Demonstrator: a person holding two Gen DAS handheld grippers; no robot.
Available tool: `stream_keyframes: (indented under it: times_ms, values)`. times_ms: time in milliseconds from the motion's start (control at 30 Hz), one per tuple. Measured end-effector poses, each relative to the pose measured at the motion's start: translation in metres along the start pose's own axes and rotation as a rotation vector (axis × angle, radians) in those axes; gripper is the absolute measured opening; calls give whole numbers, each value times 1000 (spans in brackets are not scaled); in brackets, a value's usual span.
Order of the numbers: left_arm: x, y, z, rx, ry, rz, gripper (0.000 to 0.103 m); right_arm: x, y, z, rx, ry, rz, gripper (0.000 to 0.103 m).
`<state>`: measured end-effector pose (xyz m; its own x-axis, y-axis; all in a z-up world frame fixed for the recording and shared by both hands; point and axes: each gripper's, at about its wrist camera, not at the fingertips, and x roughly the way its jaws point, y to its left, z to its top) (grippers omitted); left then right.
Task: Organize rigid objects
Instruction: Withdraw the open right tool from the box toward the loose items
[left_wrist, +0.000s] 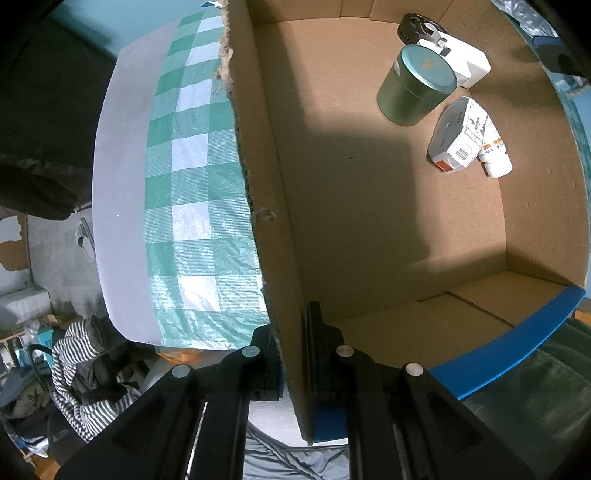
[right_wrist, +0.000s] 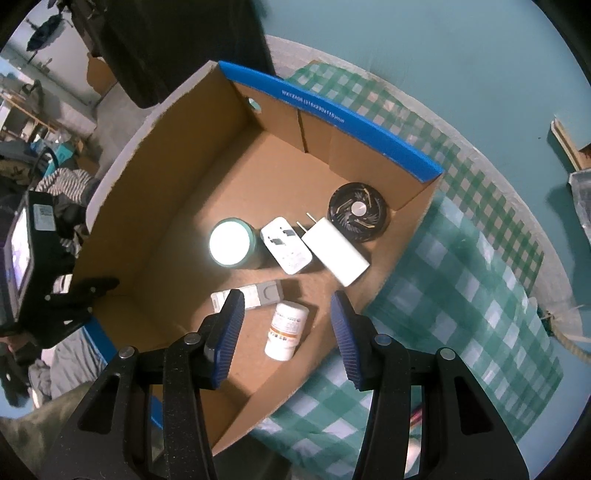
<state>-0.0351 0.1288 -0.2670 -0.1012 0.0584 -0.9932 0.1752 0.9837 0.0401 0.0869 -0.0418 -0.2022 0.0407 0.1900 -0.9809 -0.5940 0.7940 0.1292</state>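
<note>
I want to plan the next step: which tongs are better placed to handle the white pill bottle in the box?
The right tongs, probably. They are open above the white pill bottle lying in the cardboard box. The left tongs are shut on the box wall.
</note>
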Motion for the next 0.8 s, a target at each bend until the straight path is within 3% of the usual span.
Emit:
stream_keyframes:
  times_ms: [400, 800]
  values:
    - [-2, 0, 1, 7, 1, 2, 10, -35, -11, -12, 19, -37, -24, 50]
    - [-7, -4, 3, 17, -1, 6, 10, -58, -37, -48, 79, -50, -65, 50]
